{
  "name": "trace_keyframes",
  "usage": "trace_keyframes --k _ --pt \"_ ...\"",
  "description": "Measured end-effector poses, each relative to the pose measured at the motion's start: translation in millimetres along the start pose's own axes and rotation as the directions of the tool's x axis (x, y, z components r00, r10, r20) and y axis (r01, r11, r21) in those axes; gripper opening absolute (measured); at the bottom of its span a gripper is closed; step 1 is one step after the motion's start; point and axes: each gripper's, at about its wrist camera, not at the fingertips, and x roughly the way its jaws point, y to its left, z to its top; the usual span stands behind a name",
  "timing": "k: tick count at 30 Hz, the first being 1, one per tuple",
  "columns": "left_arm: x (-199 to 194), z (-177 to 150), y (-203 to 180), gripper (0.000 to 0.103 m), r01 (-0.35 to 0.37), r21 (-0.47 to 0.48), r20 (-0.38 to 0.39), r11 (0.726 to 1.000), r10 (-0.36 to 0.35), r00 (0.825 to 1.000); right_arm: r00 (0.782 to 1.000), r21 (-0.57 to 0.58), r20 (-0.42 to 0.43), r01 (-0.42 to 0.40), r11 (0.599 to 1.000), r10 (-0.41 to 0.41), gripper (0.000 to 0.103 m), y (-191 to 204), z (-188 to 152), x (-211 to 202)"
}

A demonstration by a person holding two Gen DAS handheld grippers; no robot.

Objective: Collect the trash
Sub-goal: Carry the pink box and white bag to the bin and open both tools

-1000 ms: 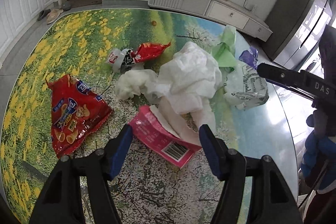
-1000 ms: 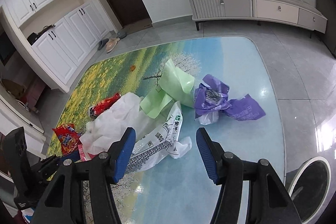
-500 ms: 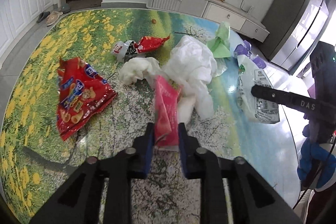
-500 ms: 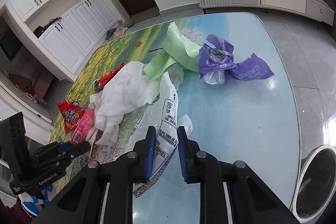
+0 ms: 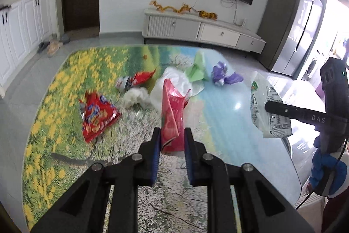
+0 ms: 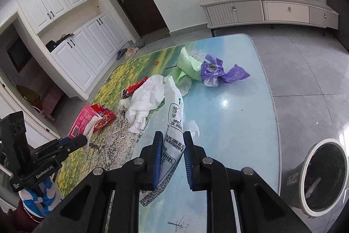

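Two wrist fisheyes, angled down over the table [image 5: 229, 115], sharing its central litter

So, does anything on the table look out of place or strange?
Yes: litter is strewn over the table: a red snack bag, crumpled white plastic, and green and purple bags. A small orange bit lies alone at the far end.
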Motion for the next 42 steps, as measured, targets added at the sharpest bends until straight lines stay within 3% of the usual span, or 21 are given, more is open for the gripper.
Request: trace_keyframes --k 7,14,23,30,36,39,42 --pt "-31 16 -43 0.019 0.008 0.110 0.092 0.994 -0.018 0.996 0.994 0.022 0.100 0.039 0.999 -0.041 0.018 -11 -4 -55" --pt "-35 27 -85 0.019 0.044 0.219 0.118 0.975 -0.071 0.991 0.981 0.079 0.165 0.088 0.993 -0.100 0.018 -37 -6 -86" --pt "-15 39 -137 0.019 0.087 0.340 0.088 0.936 -0.124 0.988 0.960 0.176 0.216 0.140 0.974 -0.177 0.018 -84 -15 -110" --pt "27 47 -208 0.019 0.177 0.448 0.000 0.876 -0.198 0.980 0.931 0.328 0.217 0.215 0.920 -0.294 0.018 -155 -39 -130" --pt "77 44 -288 0.019 0.303 0.507 -0.149 0.807 -0.265 0.953 0.893 0.464 0.142 0.320 0.826 -0.426 0.018 -228 -69 -138" --pt "106 42 -330 0.019 0.376 0.498 -0.238 0.781 -0.294 0.926 0.873 0.505 0.089 0.376 0.777 -0.480 0.018 -260 -83 -134" --pt "136 38 -366 0.019 0.454 0.461 -0.331 0.763 -0.327 0.885 0.863 0.549 0.035 0.405 0.731 -0.505 0.018 -293 -99 -126"
